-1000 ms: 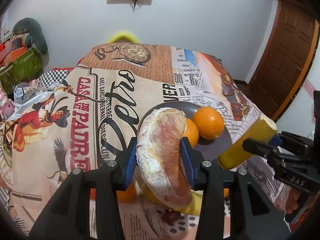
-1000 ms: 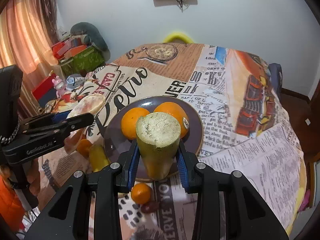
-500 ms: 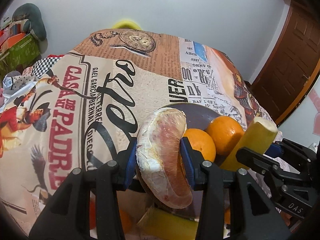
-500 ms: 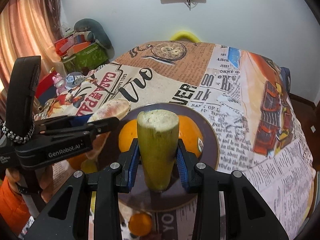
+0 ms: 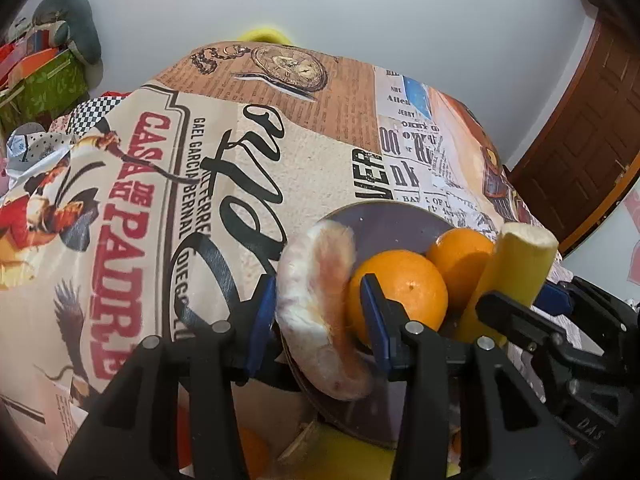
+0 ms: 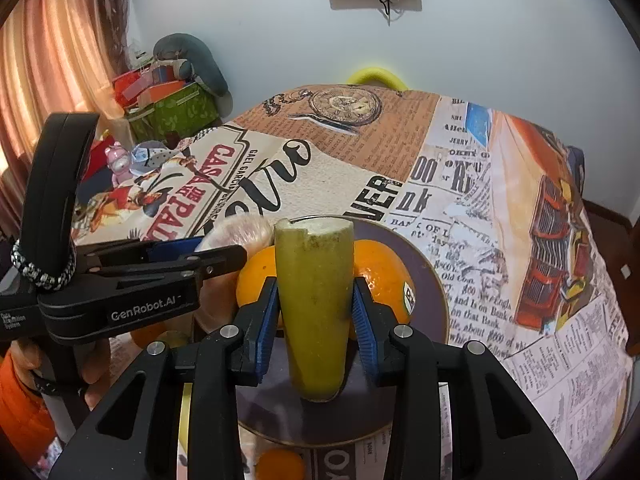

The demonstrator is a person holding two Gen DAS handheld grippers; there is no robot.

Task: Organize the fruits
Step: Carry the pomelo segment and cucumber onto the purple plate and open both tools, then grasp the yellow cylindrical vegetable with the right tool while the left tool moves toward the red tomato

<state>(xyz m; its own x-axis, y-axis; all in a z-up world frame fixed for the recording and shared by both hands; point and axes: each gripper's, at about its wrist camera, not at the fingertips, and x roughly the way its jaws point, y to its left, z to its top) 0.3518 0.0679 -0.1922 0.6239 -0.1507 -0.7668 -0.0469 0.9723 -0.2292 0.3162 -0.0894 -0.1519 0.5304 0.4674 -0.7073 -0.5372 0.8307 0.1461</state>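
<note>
With two oranges (image 6: 260, 280) already on plate (image 6: 432, 280), left claw (image 5: 320, 312) clamping pomelo wedge (image 5: 316, 312), right claw (image 6: 316, 312) clamping banana half (image 6: 314, 300), both unreleased; loose fruit near edge still pending.

Printed tablecloth (image 6: 472, 216) carries dark plate (image 6: 430, 280).

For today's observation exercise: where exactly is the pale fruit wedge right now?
In the left wrist view, the fruit wedge sits gripped in the left claw, over the near-left rim of the dark plate, beside the nearer orange.
</note>
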